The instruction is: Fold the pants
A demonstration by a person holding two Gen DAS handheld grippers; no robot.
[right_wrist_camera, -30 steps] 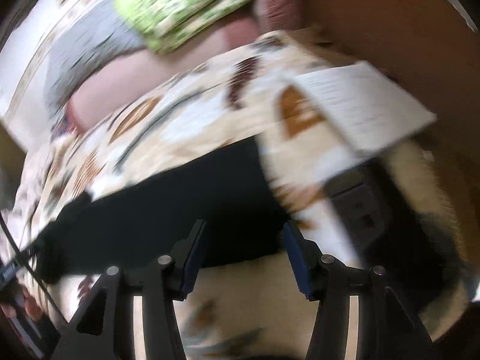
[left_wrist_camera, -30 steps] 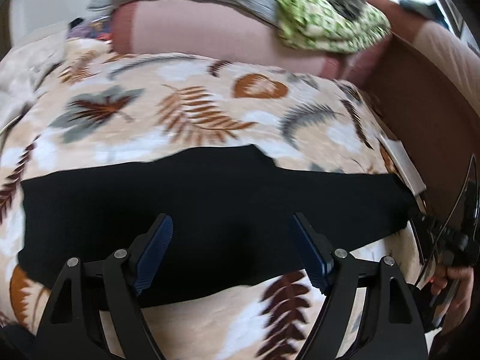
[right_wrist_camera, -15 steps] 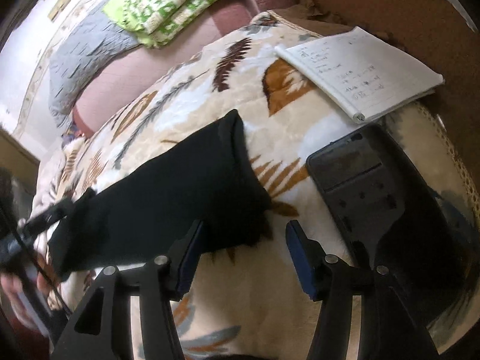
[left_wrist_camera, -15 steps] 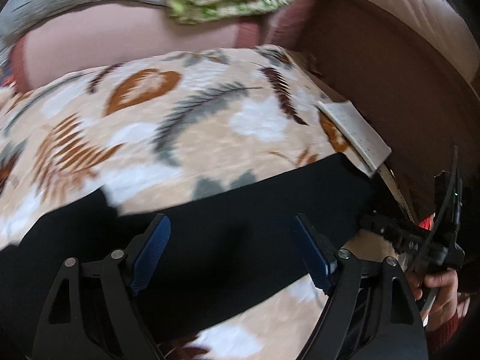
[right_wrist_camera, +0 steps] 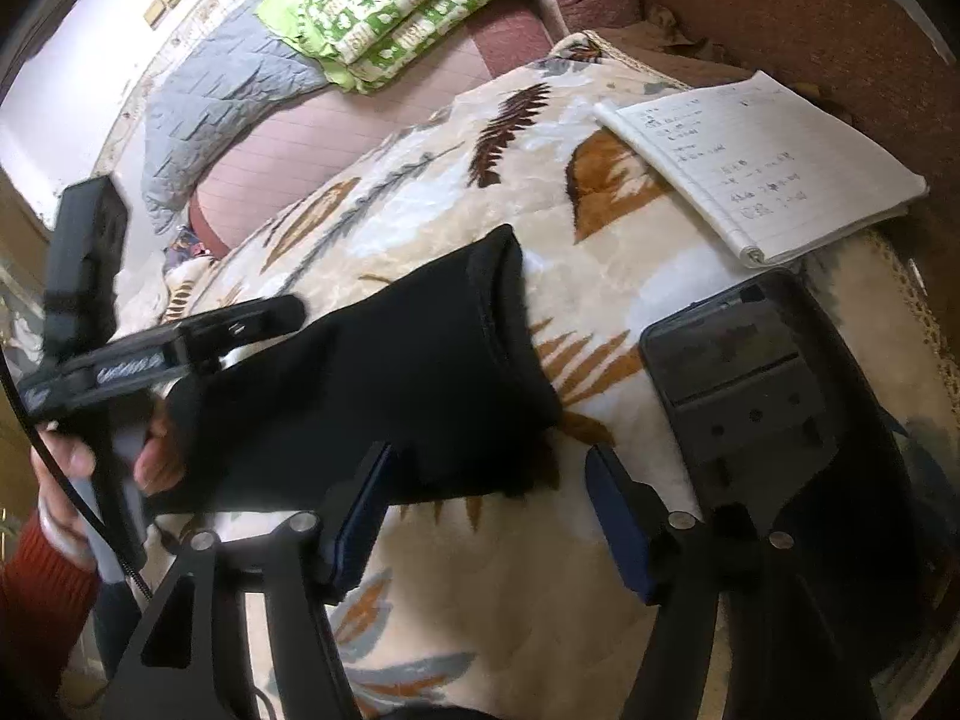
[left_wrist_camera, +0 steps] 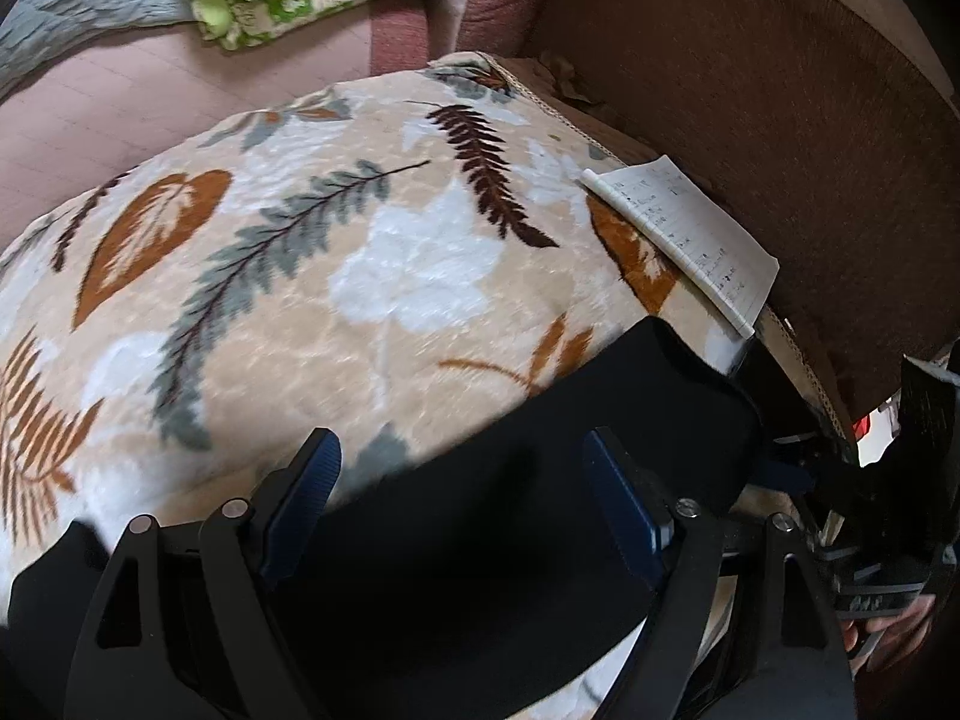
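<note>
Both grippers hover open over black pants (right_wrist_camera: pixel 384 372) on a leaf-print blanket (left_wrist_camera: pixel 372 276), the right gripper (right_wrist_camera: pixel 486 516) having just widened with nothing between its jaws and the left gripper (left_wrist_camera: pixel 462 504) empty; a clean fold likely needs both to pinch the end's corners together.

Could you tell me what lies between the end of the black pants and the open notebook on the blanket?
Only bare leaf-print blanket lies between the black pants and the notebook; the right wrist view shows it plainly.

Pants (right_wrist_camera: pixel 420 372) matt black cloth; blanket (left_wrist_camera: pixel 360 276) plush fleece; notebook (right_wrist_camera: pixel 762 168) paper.
</note>
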